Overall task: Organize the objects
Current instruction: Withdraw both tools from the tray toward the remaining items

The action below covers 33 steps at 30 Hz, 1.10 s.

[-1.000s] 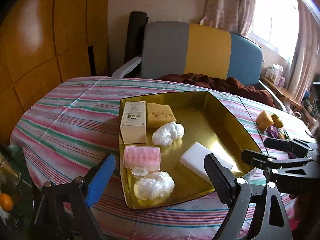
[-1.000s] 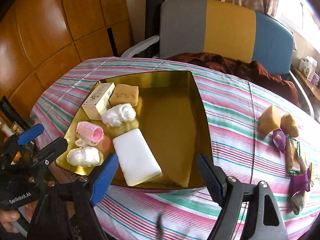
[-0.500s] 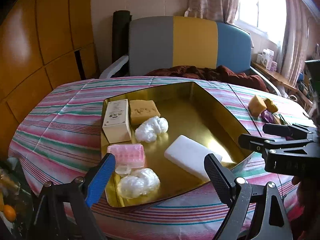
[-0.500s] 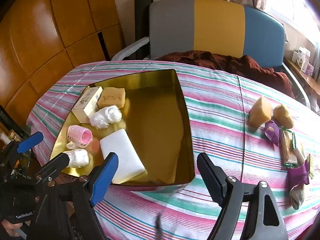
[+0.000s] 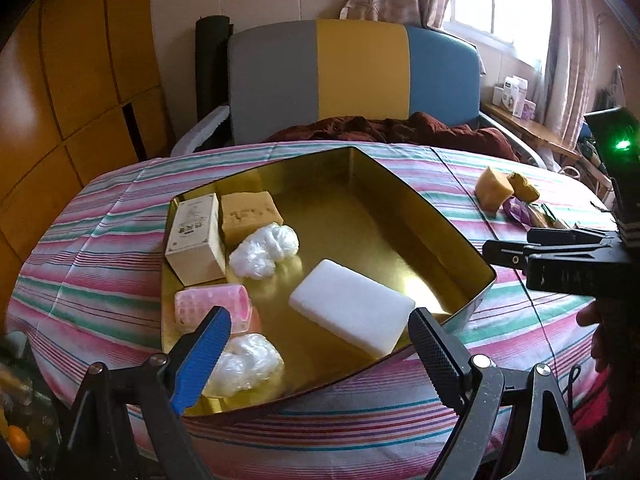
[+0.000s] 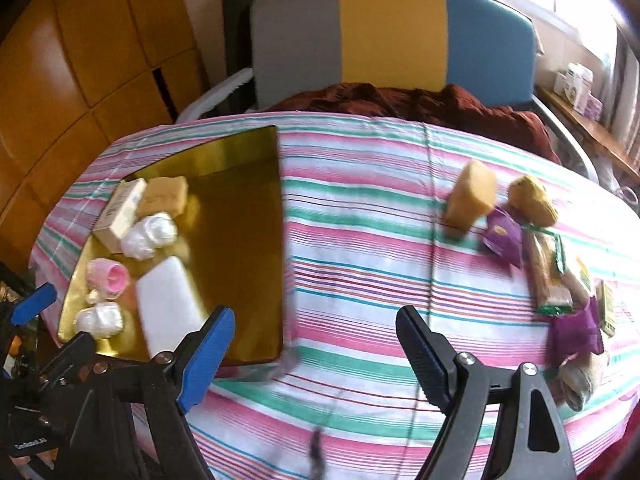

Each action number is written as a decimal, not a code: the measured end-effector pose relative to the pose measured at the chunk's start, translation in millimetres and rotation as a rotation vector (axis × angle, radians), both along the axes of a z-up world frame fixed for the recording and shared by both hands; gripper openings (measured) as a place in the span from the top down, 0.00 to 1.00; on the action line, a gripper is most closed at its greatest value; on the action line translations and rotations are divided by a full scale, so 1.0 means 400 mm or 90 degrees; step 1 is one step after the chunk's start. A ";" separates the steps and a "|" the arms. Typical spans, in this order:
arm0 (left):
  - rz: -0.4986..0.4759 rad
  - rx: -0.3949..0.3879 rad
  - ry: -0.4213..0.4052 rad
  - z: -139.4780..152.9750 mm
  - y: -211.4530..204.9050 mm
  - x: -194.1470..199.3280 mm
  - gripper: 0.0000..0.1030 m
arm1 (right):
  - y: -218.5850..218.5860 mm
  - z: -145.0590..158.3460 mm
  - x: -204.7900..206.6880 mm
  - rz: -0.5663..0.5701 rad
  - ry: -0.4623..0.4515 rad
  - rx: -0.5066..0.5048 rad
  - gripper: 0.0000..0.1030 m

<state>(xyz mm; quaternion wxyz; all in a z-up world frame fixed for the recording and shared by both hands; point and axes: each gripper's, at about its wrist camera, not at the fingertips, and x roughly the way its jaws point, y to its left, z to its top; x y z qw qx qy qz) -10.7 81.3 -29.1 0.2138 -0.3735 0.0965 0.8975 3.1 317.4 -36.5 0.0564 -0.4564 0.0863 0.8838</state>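
A gold tray (image 5: 440,216) sits on the striped tablecloth (image 6: 360,264). It holds a cream box (image 5: 196,240), a tan soap block (image 5: 248,216), two white crumpled wads (image 5: 264,250), a pink roller (image 5: 212,308) and a white block (image 5: 352,312). My left gripper (image 5: 318,340) hovers open over the tray's near edge, nothing between its fingers. My right gripper (image 6: 316,332) stands open over bare cloth just right of the tray (image 6: 240,240). Further right lie a tan sponge (image 6: 470,196), a yellow-brown lump (image 6: 532,198), purple packets (image 6: 502,236) and a biscuit pack (image 6: 548,276).
A chair with a grey, yellow and blue back (image 5: 360,72) stands behind the table, with a brown cloth (image 5: 380,128) on its seat. Wooden panels (image 5: 60,80) line the left wall. A shelf with small boxes (image 5: 516,96) runs under the window. A person's hand (image 5: 596,320) holds the right gripper.
Both grippers have shifted right. In the right wrist view the tray has slid to the left and the snacks have come nearer the middle. Both grippers remain open and empty.
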 end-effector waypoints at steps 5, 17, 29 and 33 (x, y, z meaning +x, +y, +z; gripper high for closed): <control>-0.004 -0.001 -0.003 -0.002 0.007 -0.003 0.12 | 0.053 -0.007 0.003 -0.019 -0.015 0.019 0.18; -0.026 0.001 -0.003 0.009 0.040 -0.002 0.12 | 0.373 0.061 0.012 -0.177 0.008 0.072 0.18; -0.089 -0.017 0.003 0.026 0.168 -0.012 0.11 | 0.600 0.024 0.094 -0.364 0.050 -0.041 0.18; -0.129 -0.015 0.005 0.039 0.247 -0.018 0.09 | 0.609 0.018 0.093 -0.359 0.045 -0.072 0.18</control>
